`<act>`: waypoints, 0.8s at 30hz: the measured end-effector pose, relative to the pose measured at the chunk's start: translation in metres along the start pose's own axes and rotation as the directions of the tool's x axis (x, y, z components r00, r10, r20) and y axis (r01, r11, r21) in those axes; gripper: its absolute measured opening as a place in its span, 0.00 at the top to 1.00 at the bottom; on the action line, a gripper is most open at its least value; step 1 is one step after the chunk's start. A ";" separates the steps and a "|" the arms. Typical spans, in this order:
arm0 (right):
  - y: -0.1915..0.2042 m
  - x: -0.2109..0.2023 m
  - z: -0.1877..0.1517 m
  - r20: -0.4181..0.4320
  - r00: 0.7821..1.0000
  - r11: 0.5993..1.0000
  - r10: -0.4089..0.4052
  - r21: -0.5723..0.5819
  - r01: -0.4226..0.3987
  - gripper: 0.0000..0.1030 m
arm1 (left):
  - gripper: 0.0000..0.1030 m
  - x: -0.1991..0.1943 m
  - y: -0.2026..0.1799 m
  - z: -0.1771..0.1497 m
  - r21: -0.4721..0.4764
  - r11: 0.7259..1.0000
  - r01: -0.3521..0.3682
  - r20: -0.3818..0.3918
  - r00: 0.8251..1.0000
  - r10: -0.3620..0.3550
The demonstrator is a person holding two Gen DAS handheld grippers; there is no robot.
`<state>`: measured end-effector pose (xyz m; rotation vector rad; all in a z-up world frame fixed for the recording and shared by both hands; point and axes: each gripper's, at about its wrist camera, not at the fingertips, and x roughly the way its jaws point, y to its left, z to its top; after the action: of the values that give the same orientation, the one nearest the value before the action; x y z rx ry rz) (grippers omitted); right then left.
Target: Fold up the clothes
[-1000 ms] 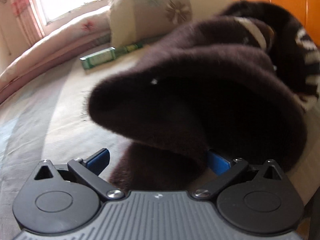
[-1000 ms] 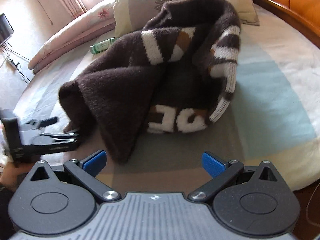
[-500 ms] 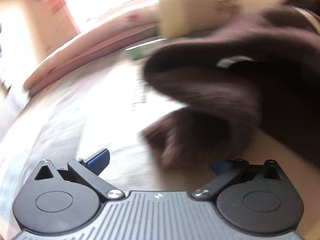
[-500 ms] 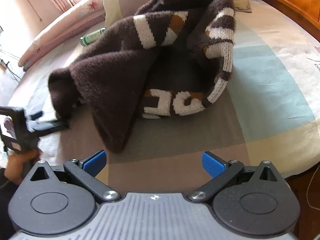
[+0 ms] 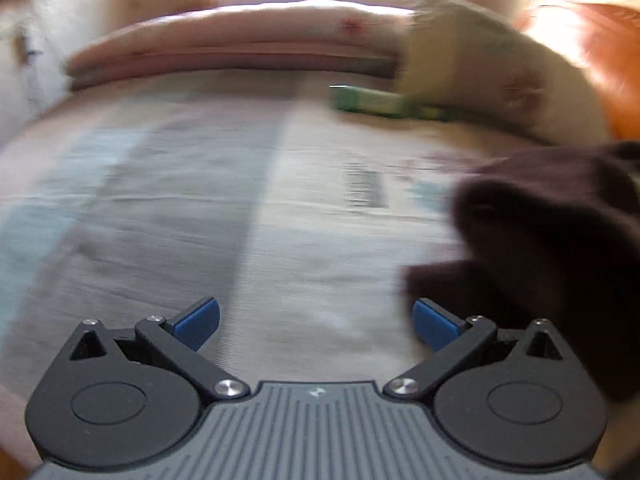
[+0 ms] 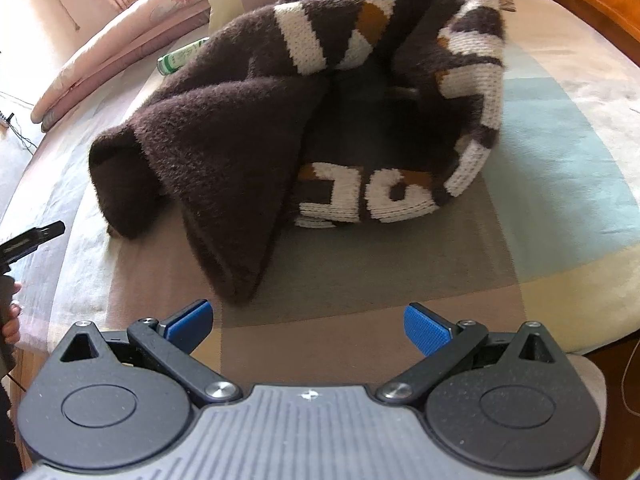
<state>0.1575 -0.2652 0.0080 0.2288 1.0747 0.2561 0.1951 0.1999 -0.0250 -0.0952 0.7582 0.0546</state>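
A fuzzy dark brown sweater (image 6: 240, 128) with white and tan lettering lies crumpled on the bed, one sleeve end bunched at its left. My right gripper (image 6: 306, 326) stands open just short of the sweater's near hem, holding nothing. My left gripper (image 5: 316, 320) is open over bare bedding, and the brown sweater (image 5: 552, 240) fills the right side of its blurred view. In the right wrist view the left gripper's black tip (image 6: 36, 236) shows at the left edge, apart from the sleeve end.
The bed sheet (image 6: 560, 168) has wide pale colour blocks. A green bottle (image 5: 376, 100) lies by a floral pillow (image 5: 480, 68) and a pink folded quilt (image 5: 240, 40) at the back. A wooden bed frame (image 6: 580, 4) curves along the right. A hand (image 6: 10, 320) holds the left gripper.
The left gripper has let go of the sweater sleeve and swung away to the left; the sleeve now lies on the bed. The right gripper has moved closer to the sweater.
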 end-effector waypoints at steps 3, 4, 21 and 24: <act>0.002 0.005 0.000 -0.011 1.000 1.000 0.016 0.002 -0.016 0.00 | 0.01 -0.008 -0.034 -0.001 0.077 0.991 0.114 -0.003 0.993 -0.114; 0.003 0.006 -0.001 -0.013 1.000 1.000 0.018 0.001 -0.018 0.00 | 0.01 -0.009 -0.048 -0.002 0.110 0.983 0.145 -0.004 0.989 -0.145; -0.021 0.007 -0.005 -0.026 1.000 0.998 0.012 0.065 -0.010 0.00 | 0.00 0.082 -0.090 0.006 0.129 0.977 -0.168 0.031 0.986 0.165; -0.023 0.013 -0.005 -0.036 0.999 0.997 0.021 0.078 -0.018 0.00 | 0.00 0.081 -0.060 0.014 0.122 0.956 -0.266 0.034 0.964 0.264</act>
<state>0.1613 -0.2823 -0.0118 0.3055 1.1205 0.2366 0.2686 0.1432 -0.0666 0.1273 0.7511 0.2623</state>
